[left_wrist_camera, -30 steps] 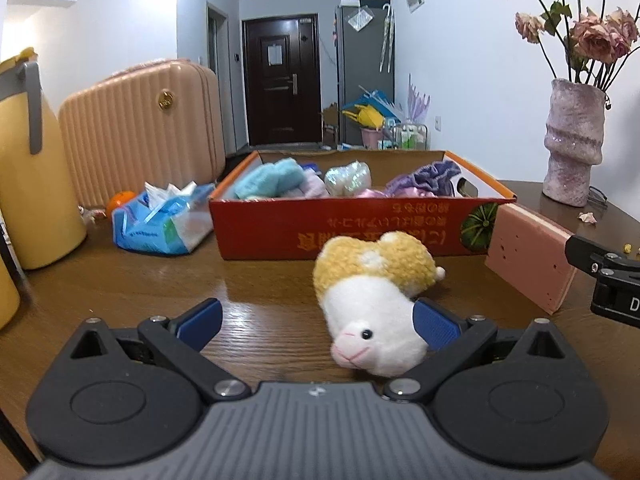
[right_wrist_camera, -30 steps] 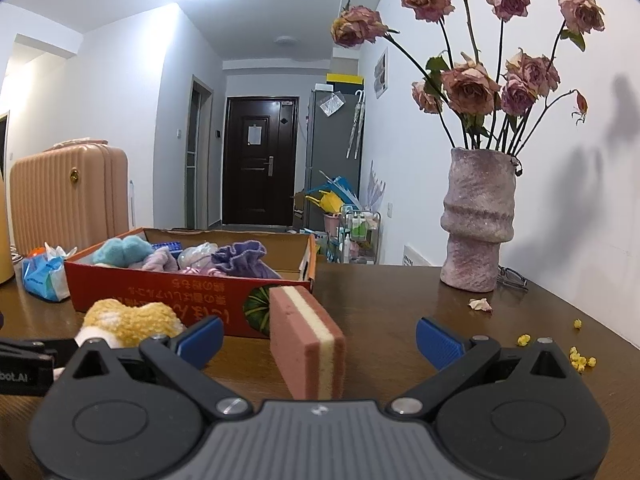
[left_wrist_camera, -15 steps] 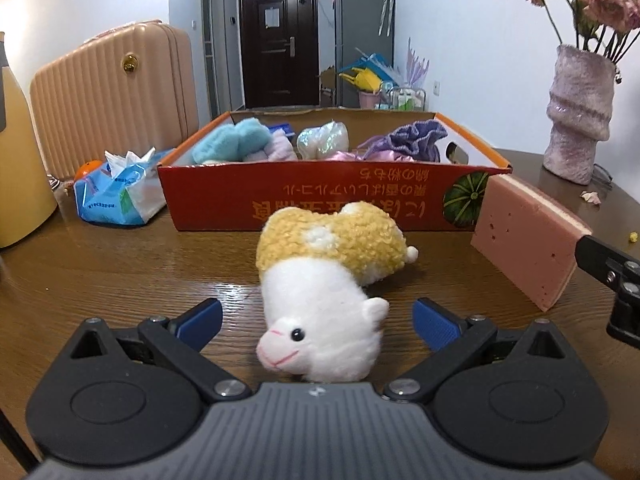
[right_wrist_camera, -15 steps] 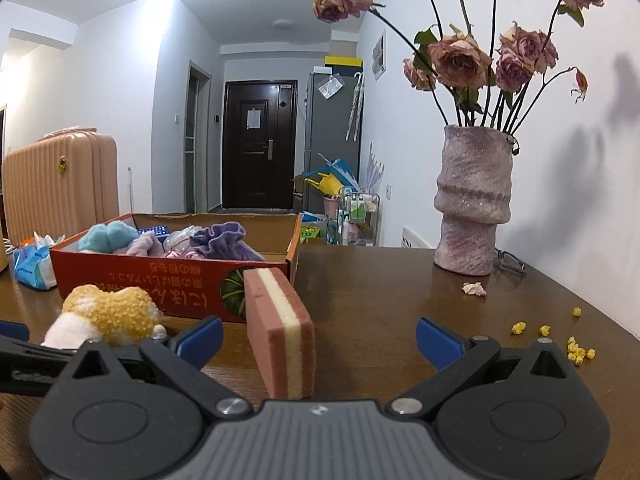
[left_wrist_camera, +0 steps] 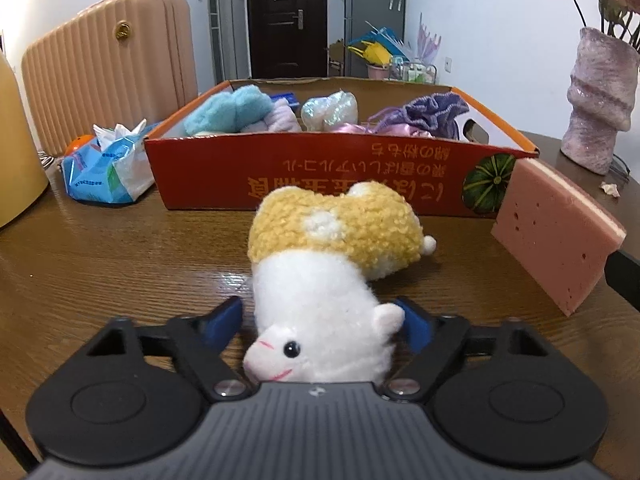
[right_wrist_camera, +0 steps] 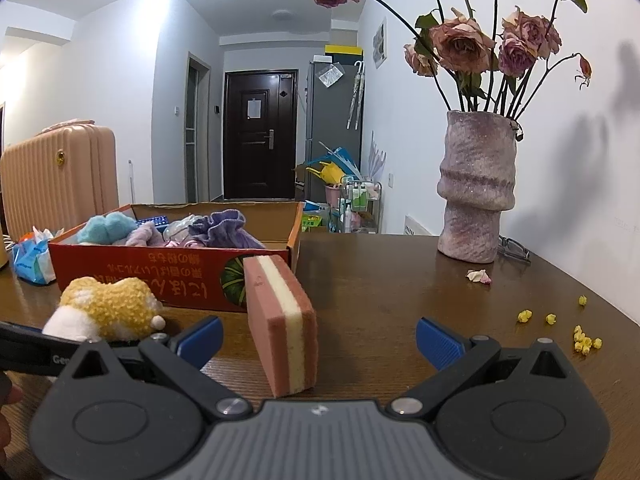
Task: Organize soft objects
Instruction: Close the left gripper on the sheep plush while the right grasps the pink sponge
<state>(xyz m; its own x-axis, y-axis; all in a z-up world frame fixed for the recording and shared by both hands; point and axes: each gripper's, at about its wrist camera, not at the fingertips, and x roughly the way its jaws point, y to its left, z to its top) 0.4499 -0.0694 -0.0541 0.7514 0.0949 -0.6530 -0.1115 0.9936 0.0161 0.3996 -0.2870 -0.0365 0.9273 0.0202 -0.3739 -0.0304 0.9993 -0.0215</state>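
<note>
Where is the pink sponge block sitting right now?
The sponge block stands on edge on the table, just ahead of the open right tongs, beside the red box corner, right of the plush toy.

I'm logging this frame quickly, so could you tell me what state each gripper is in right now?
Left gripper: closing around the plush toy; firm grip cannot be told.
Right gripper: open, holding nothing, sponge between its fingers.

Plush (left_wrist_camera: 332,264) on desk (left_wrist_camera: 120,256) before box (left_wrist_camera: 304,176), sponge (left_wrist_camera: 556,236) right of it, vase (left_wrist_camera: 600,96) behind sponge, tissues (left_wrist_camera: 108,168) left of box
</note>
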